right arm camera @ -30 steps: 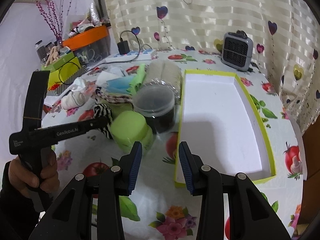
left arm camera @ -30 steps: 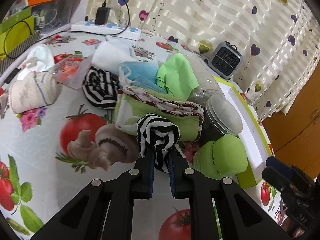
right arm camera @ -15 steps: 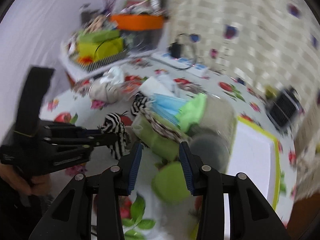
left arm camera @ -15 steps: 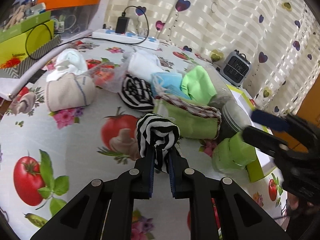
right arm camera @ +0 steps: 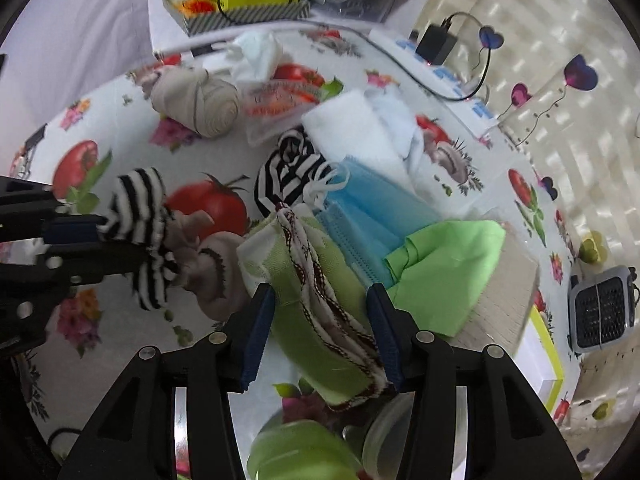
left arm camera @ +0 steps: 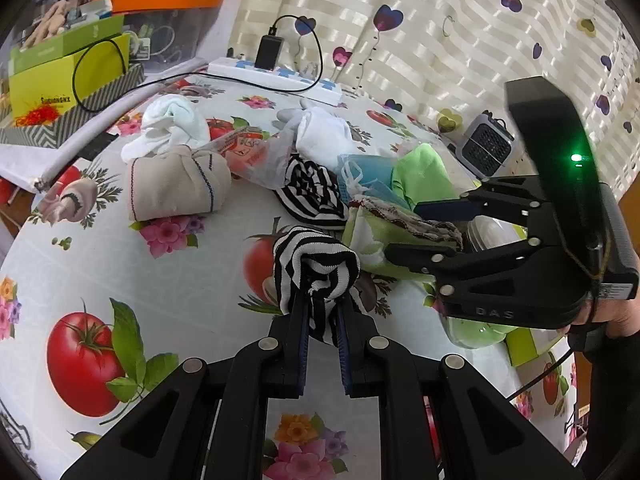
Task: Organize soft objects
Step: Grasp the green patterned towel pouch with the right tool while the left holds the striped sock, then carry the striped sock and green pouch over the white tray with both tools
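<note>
Between the jaws of the left gripper (left arm camera: 322, 316) a rolled black-and-white striped sock (left arm camera: 316, 264) is pinched, its roll bulging beyond the fingertips and lifted clear of the bench (left arm camera: 168, 276); the jaws are nearly closed on the fabric. Beyond that sock lies a second striped sock (left arm camera: 310, 190), and left of it a beige rolled cloth (left arm camera: 176, 184) with a white cloth (left arm camera: 172, 122) behind it; a clear plastic bag with red print (left arm camera: 256, 156) sits between the beige roll and the second striped sock. To the right of the left jaws the right gripper (right arm camera: 322, 320) reaches in over the pile; its jaws are closing yet stand wide apart, straddling a green folded cloth with a brown-patterned trim (right arm camera: 316, 292), the pads not visibly pressing on it. Just beyond the right jaws lie blue face masks (right arm camera: 368, 216) and a light green cloth (right arm camera: 444, 268), with a white folded cloth (right arm camera: 356, 132) farther on; below the right jaws a green lidded jar (right arm camera: 296, 454) is partly in view; far to their right a yellow-edged box (right arm camera: 550, 350) sits beside a small grey heater (right arm camera: 600, 312).
</note>
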Available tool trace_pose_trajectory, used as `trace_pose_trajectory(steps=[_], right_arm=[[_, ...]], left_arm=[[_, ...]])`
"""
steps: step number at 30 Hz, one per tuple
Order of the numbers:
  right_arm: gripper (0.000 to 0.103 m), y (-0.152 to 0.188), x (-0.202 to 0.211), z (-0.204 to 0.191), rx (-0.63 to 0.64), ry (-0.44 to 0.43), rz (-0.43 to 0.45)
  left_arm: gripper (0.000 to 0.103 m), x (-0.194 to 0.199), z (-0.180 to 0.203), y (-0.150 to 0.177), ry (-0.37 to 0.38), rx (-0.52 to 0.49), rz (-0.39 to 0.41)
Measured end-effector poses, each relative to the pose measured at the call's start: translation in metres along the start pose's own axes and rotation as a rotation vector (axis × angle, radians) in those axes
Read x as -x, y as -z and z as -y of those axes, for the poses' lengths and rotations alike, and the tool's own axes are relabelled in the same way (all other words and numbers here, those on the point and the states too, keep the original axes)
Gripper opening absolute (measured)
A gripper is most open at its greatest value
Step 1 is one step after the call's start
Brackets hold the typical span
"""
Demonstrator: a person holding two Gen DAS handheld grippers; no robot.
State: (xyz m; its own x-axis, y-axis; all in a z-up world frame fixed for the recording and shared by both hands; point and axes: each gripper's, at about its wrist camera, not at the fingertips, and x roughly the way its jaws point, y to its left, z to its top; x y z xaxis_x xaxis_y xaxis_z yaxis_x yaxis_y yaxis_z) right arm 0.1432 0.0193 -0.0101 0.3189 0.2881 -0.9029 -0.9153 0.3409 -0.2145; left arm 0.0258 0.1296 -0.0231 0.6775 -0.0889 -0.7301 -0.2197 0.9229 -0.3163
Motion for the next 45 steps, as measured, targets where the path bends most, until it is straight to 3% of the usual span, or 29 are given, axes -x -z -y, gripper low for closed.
trace_pose_trajectory(steps=[1,2,4,11,19,25,35,45], right_arm=[[0.029,0.0,0.0,-0.001,0.005,0.0,0.003],[0.022,0.0,0.002,-0.002,0.009,0.01,0.012],[0.018,0.001,0.008,-0.003,0.004,0.014,0.039],[0.017,0.007,0.041,-0.005,-0.042,0.005,0.174],[0.017,0.02,0.102,0.018,-0.229,-0.044,0.4],[0.017,0.05,0.137,0.039,-0.361,-0.025,0.495],[0.017,0.134,0.157,0.079,-0.628,0.03,0.528],[0.017,0.222,0.13,0.115,-0.913,0.028,0.451]], left_arm=[[0.012,0.0,-0.001,0.0,0.001,0.0,0.001],[0.012,0.001,-0.001,0.0,0.001,0.0,0.001],[0.012,0.001,-0.001,0.0,0.001,0.0,0.003],[0.012,0.01,0.0,-0.003,0.003,-0.004,0.024],[0.012,0.032,0.011,-0.01,-0.007,-0.027,0.073],[0.012,0.051,0.032,-0.02,0.005,-0.074,0.123],[0.012,0.063,0.094,-0.029,0.08,-0.195,0.155],[0.012,0.046,0.178,-0.022,0.185,-0.338,0.119]])
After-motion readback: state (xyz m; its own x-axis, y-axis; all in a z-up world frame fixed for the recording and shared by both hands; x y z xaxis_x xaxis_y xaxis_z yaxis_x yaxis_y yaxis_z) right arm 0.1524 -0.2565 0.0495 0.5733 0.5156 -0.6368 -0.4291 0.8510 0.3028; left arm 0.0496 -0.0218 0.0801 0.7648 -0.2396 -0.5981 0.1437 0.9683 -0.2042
